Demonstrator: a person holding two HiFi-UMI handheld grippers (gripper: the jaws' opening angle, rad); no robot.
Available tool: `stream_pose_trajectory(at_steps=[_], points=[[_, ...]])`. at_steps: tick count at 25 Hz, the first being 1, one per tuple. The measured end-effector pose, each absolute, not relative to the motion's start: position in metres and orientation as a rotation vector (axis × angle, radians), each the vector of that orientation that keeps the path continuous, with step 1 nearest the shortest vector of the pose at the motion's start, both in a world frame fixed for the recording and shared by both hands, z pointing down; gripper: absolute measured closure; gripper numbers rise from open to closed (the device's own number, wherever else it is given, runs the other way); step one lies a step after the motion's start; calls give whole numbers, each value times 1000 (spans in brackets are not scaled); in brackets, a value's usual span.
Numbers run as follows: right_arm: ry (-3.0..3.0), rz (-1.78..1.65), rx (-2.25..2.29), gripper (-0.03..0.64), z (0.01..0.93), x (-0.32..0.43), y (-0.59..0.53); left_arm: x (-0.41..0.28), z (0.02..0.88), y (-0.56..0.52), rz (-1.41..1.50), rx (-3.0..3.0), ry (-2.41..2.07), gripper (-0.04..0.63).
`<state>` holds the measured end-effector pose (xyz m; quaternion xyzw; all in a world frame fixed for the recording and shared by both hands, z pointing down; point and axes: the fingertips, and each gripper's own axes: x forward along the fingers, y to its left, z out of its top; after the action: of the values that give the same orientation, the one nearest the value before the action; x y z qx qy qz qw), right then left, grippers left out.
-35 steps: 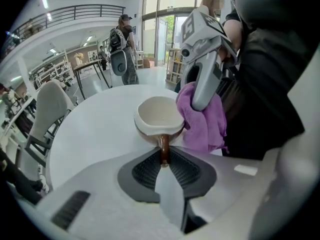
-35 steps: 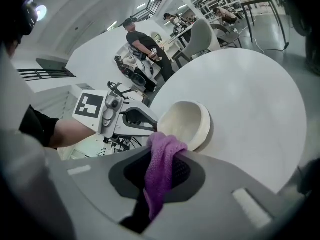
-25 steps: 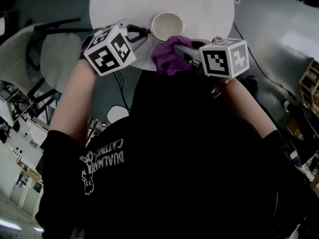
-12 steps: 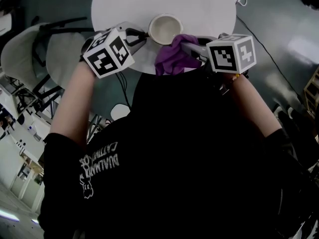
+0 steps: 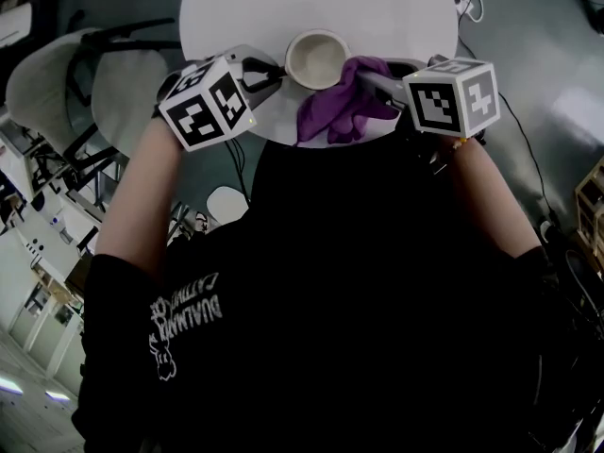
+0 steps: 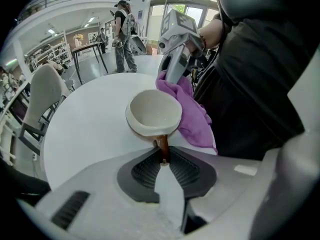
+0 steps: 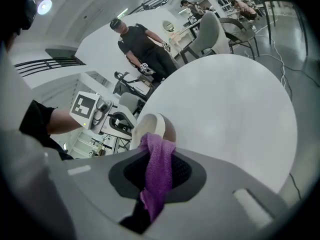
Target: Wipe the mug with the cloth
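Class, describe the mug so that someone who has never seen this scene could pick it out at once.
Start at the round white table; near its bottom edge in the head view is a mug, cream inside with a brown handle. It is the only vessel there, its handle pinched by the left gripper and a purple cloth right beside it.

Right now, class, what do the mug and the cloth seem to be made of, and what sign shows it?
The mug looks like glazed ceramic: smooth cream surface with a soft sheen. The cloth looks like a soft knitted or woven fabric, matt purple: ribbed texture, limp folds.
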<state>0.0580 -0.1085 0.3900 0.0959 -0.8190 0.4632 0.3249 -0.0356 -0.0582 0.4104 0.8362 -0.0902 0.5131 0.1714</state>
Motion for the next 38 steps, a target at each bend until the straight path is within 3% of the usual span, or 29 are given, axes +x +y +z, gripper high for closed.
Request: stream_pose_trajectory(at_steps=[20,38], points=[[-2178,1103,50,574,417,15,-169,-55,431,-61,1491,2253,-266,535],[-2223,700,-18,577,417,-25,-165,-54,434,-38,1478,2223,-304,532]])
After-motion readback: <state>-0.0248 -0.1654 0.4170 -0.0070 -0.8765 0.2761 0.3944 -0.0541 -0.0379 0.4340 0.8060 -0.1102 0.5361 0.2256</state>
